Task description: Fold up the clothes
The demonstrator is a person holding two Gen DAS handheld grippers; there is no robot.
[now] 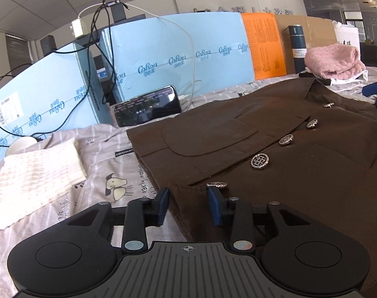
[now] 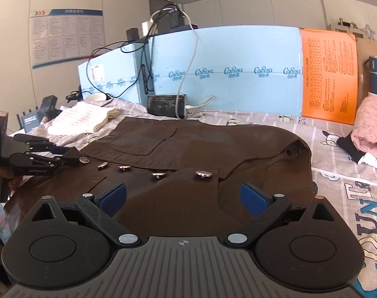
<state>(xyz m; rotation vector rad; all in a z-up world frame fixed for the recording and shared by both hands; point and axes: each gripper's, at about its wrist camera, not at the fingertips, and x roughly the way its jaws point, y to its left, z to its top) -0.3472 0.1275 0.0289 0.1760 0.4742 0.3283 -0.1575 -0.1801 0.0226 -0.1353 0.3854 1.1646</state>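
A brown jacket [image 1: 275, 149] with several silver buttons [image 1: 259, 161] lies spread flat on the patterned bedsheet [image 1: 109, 171]; it also shows in the right wrist view [image 2: 188, 144]. My left gripper [image 1: 189, 200] is part open, its blue pads straddling the jacket's hem corner by the lowest button. In the right wrist view the left gripper [image 2: 69, 155] looks pinched on that corner. My right gripper [image 2: 183, 197] is wide open over the jacket's near front flap, holding nothing.
A cream knit garment [image 1: 32, 181] lies left of the jacket and a pink knit [image 2: 372, 124] lies on the right. A phone [image 2: 167, 105], cables, blue foam boards [image 2: 225, 74], an orange sheet [image 2: 328, 74] and a dark flask [image 1: 297, 47] stand at the back.
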